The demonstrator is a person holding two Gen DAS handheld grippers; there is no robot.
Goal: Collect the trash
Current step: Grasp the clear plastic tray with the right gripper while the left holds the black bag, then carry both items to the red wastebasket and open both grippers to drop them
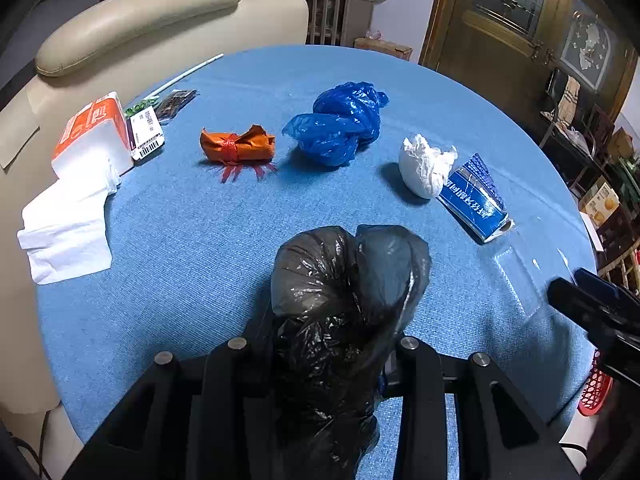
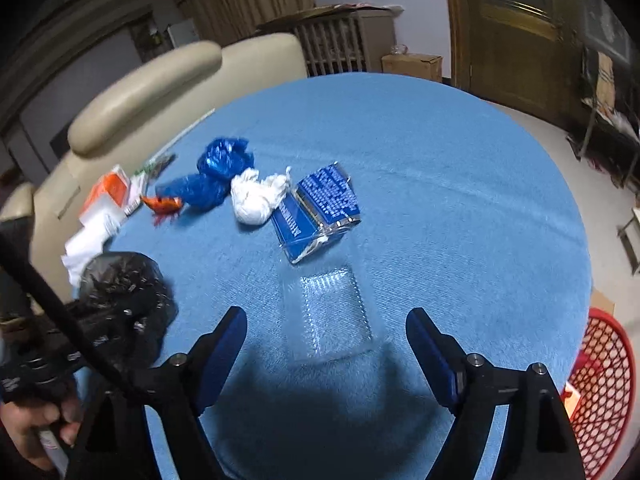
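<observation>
My left gripper [image 1: 332, 344] is shut on a crumpled black plastic bag [image 1: 344, 288], held above the round blue table [image 1: 192, 248]; the bag also shows in the right wrist view [image 2: 120, 284]. On the table lie an orange wrapper bundle [image 1: 238, 146], a knotted blue plastic bag [image 1: 340, 124], a white crumpled wad [image 1: 426, 166] and a blue carton [image 1: 474, 198]. My right gripper [image 2: 326, 330] is open, its jaws either side of a clear plastic tray [image 2: 330, 312] lying on the cloth just ahead.
A tissue pack [image 1: 92, 136] with loose tissues [image 1: 68, 232], small packets [image 1: 146, 132] and a straw [image 1: 188, 74] sit at the table's left. A beige chair [image 1: 132, 24] stands behind. A red mesh basket [image 2: 600, 392] stands on the floor at the right.
</observation>
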